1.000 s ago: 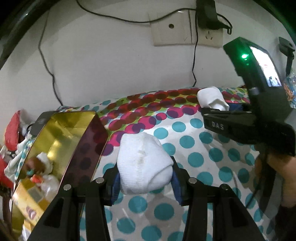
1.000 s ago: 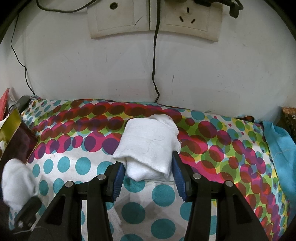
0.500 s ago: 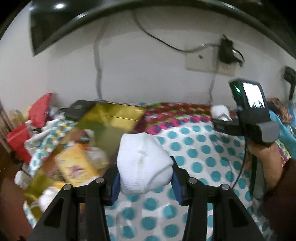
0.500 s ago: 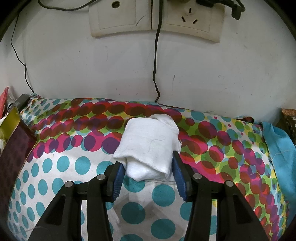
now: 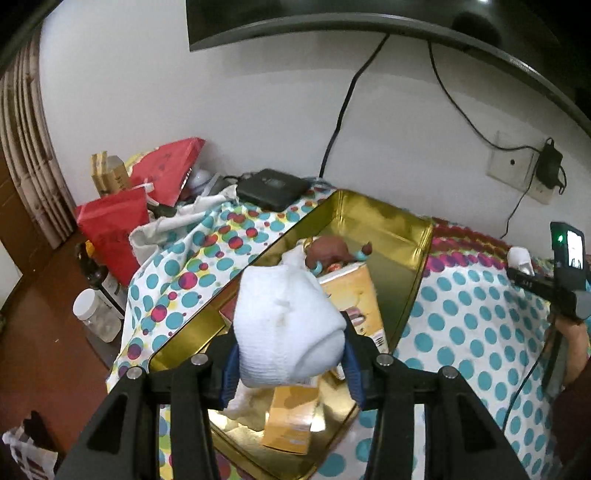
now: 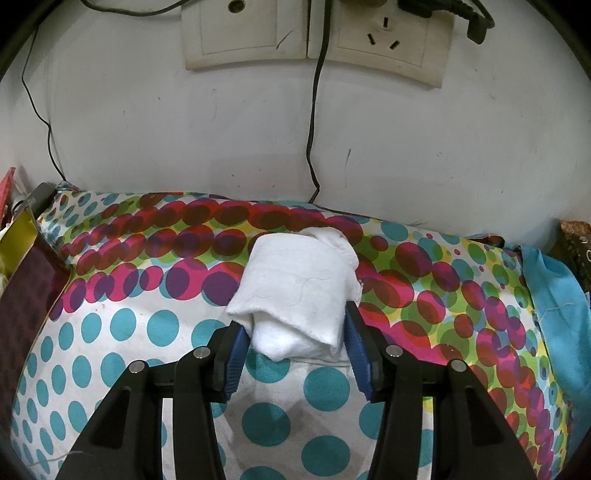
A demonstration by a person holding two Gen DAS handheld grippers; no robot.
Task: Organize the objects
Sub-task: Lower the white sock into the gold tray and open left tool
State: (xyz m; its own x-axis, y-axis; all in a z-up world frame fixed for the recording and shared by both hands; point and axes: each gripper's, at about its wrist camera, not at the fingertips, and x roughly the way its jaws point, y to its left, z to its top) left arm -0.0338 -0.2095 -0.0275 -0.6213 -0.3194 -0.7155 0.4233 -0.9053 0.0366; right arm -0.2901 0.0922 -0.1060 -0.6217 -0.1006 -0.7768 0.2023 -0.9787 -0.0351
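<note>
A spotted cloth [image 6: 122, 332] in teal, pink and green is covering the surface, which is running up to a white wall [image 6: 406, 155].

In the left wrist view, nearest the lens, the left gripper [image 5: 290, 360] is clamping a white rolled sock [image 5: 284, 325] between its blue pads [image 5: 229, 365], and the sock is hanging clear above an open gold tin [image 5: 384, 218]. The tin is lying on the cloth with its lid off; a yellow box [image 5: 351, 291], a second yellow box [image 5: 291, 417], some white fabric and a brown toy [image 5: 328, 251] are sitting inside it. Beyond the tin, a black device [image 5: 271, 186] is resting on the cloth near the wall, with red bags [image 5: 110, 229] and a small jar [image 5: 94, 314] standing to the left. A dark screen [image 5: 332, 14] is hanging on the wall above.

At the right edge of that view, the right gripper [image 5: 524, 275] is appearing in a person's hand [image 5: 574, 347].

In the right wrist view, the right gripper [image 6: 295, 350] is gripping a folded white cloth [image 6: 299, 295], which is resting on the spotted cloth, well apart from the tin. Farther back, a blue fabric [image 6: 554, 295] is lying at the right, and wall sockets [image 6: 314, 33] with a black cable [image 6: 312, 122] are showing on the wall.
</note>
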